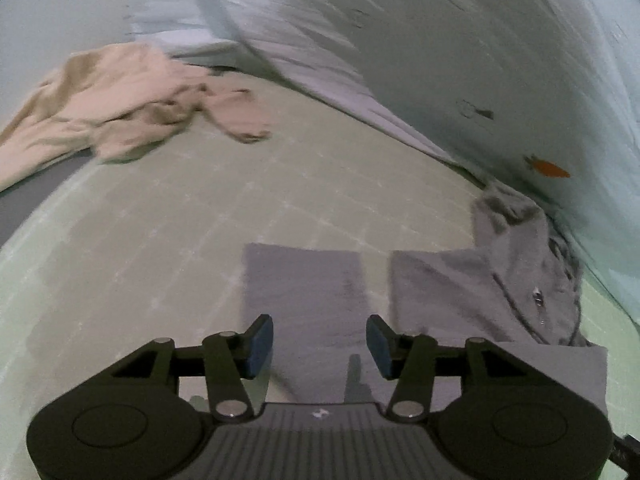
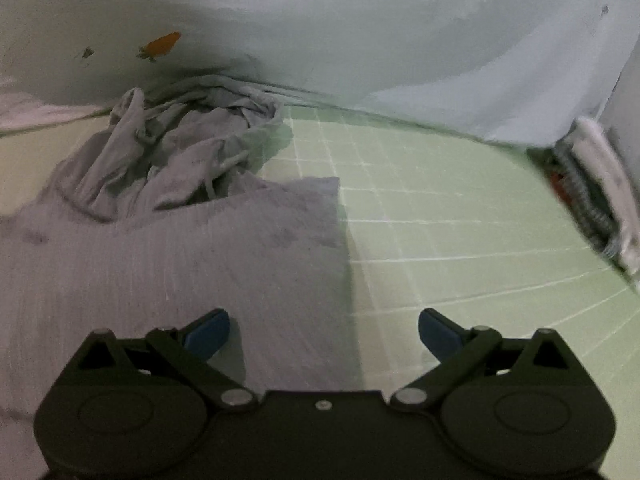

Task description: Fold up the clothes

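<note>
Black with blue pads, our left gripper point(image 1: 319, 342) hangs just above the grey hooded sweatshirt point(image 1: 492, 292), and its jaws are spread apart with nothing between them. We see the sweatshirt lying on the pale green worktop with white grid lines point(image 1: 200, 216), its body and one sleeve flat and its hood bunched up against the light blue wall point(image 1: 500, 60) (the one with a small orange carrot sticker point(image 1: 550, 169)).

Our right gripper point(image 2: 324, 330) has its jaws spread wide too, holding nothing. One jaw sits over the sweatshirt's flat edge and the other over bare worktop.

Far off to the left lies a crumpled beige garment point(image 1: 120, 100), well apart from the sweatshirt. By the right wall we see a stack of folded clothes point(image 2: 596, 188), too blurry to tell more.
</note>
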`<state>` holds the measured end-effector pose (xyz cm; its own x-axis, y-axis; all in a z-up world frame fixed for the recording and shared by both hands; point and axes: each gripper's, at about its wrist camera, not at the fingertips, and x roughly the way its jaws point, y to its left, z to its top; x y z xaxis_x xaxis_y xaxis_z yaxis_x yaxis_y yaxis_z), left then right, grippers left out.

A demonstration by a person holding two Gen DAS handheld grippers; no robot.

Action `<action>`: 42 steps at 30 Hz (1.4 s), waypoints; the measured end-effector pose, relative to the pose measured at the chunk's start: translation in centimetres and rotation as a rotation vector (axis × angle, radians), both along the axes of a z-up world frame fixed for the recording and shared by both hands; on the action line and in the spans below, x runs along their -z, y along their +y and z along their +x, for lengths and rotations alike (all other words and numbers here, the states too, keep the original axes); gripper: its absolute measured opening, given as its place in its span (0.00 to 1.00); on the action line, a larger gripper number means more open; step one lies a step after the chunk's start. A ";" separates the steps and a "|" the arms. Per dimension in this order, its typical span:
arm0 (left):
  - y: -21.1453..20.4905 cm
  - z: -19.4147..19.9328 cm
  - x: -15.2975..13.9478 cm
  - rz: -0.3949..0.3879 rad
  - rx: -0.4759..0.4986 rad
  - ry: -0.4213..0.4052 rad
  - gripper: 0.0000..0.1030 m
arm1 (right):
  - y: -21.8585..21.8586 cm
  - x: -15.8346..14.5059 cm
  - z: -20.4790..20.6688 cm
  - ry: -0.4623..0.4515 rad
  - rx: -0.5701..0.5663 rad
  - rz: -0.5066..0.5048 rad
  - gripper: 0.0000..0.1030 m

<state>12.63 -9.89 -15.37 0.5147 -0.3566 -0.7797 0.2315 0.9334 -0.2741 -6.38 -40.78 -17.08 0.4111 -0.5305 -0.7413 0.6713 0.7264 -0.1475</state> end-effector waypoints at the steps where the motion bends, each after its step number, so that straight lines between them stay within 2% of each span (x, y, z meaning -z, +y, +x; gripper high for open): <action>1: -0.8 0.4 0.3 0.014 0.013 -0.002 0.51 | -0.3 0.4 0.3 -0.004 0.014 0.021 0.99; 6: -4.2 2.5 2.1 0.081 0.063 0.027 0.52 | -0.9 1.7 1.0 -0.006 0.041 0.078 1.00; 9: -5.4 3.1 2.8 0.108 0.097 0.019 0.62 | -1.2 1.9 0.7 -0.017 0.044 0.105 1.00; 12: -5.9 3.0 3.0 0.149 0.086 0.005 0.59 | -1.4 2.1 0.3 -0.028 0.047 0.132 1.00; 14: -5.9 2.8 3.0 0.178 0.067 -0.004 0.49 | -1.5 2.2 0.2 -0.035 0.051 0.146 1.00; 15: -5.8 2.7 3.0 0.198 0.057 -0.010 0.37 | -1.5 2.2 0.2 -0.039 0.054 0.151 1.00; 16: -5.7 2.7 2.9 0.214 0.047 -0.014 0.29 | -1.5 2.2 0.2 -0.040 0.055 0.154 1.00; 17: -5.3 2.8 2.9 0.202 0.037 -0.008 0.27 | -1.5 2.3 0.1 -0.042 0.055 0.157 1.00; 19: -4.0 3.1 2.9 0.143 -0.009 0.026 0.14 | -1.6 2.3 -0.1 -0.046 0.057 0.164 1.00; 22: -2.2 3.6 2.7 0.038 -0.075 0.081 0.07 | -1.6 2.4 -0.5 -0.053 0.061 0.177 1.00; 25: -1.6 3.1 1.2 -0.014 -0.081 0.046 0.06 | -1.7 2.3 -1.0 -0.061 0.070 0.191 1.00; 28: -2.7 1.8 -1.2 -0.038 -0.008 -0.011 0.06 | -1.7 2.2 -1.6 -0.072 0.081 0.198 1.00; 32: -5.6 -0.4 -4.0 -0.110 0.118 -0.060 0.06 | -1.8 2.1 -2.4 -0.092 0.091 0.203 1.00; 35: -8.6 -2.9 -5.3 -0.158 0.253 -0.088 0.06 | -1.8 2.0 -2.9 -0.107 0.098 0.207 1.00; 36: -9.7 -3.8 -5.4 -0.161 0.309 -0.095 0.07 | -1.9 2.0 -3.1 -0.112 0.100 0.208 1.00; 38: -11.9 -5.4 -4.8 -0.123 0.408 -0.083 0.18 | -1.9 1.8 -3.5 -0.109 0.104 0.191 1.00; 40: -13.5 -6.5 -3.8 -0.066 0.462 -0.055 0.59 | -1.9 1.5 -3.8 -0.096 0.106 0.159 1.00; 42: -14.2 -7.1 -2.9 -0.014 0.470 -0.033 0.78 | -1.8 1.3 -4.1 -0.083 0.107 0.128 1.00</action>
